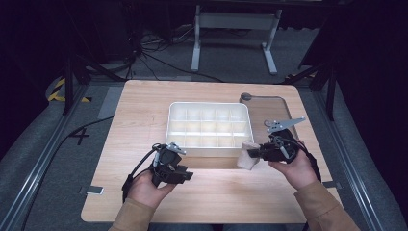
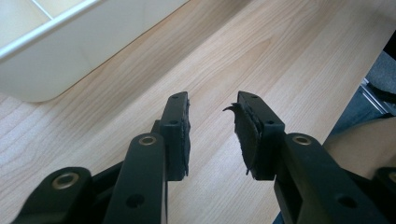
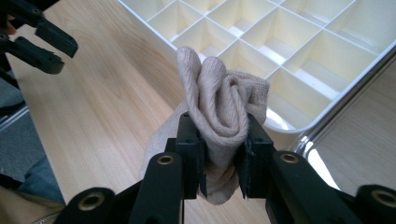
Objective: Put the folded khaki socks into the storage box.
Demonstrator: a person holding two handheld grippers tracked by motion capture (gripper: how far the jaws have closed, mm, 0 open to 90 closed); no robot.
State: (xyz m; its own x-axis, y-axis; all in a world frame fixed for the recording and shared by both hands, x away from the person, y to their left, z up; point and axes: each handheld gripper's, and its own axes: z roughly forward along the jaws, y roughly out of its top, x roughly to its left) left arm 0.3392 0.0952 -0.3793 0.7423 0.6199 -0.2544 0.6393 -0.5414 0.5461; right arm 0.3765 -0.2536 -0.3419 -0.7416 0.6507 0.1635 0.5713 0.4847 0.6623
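I am holding a rolled beige sock [image 3: 219, 116] in the right gripper [image 3: 218, 156], its jaws clamping the bundle at the near right corner of the tray [image 1: 169, 126]. The left gripper [image 2: 212, 135] is hanging over bare worktop [image 1: 139, 106] beside the tray's near left corner, jaws apart with nothing between them. I judge the pickup done; placing the sock into a compartment is what is remaining, and every compartment I can make out is looking empty. The right gripper view is showing the sock's folds and the dividers close up, while the high view is giving both hands' places along the tray's near side.
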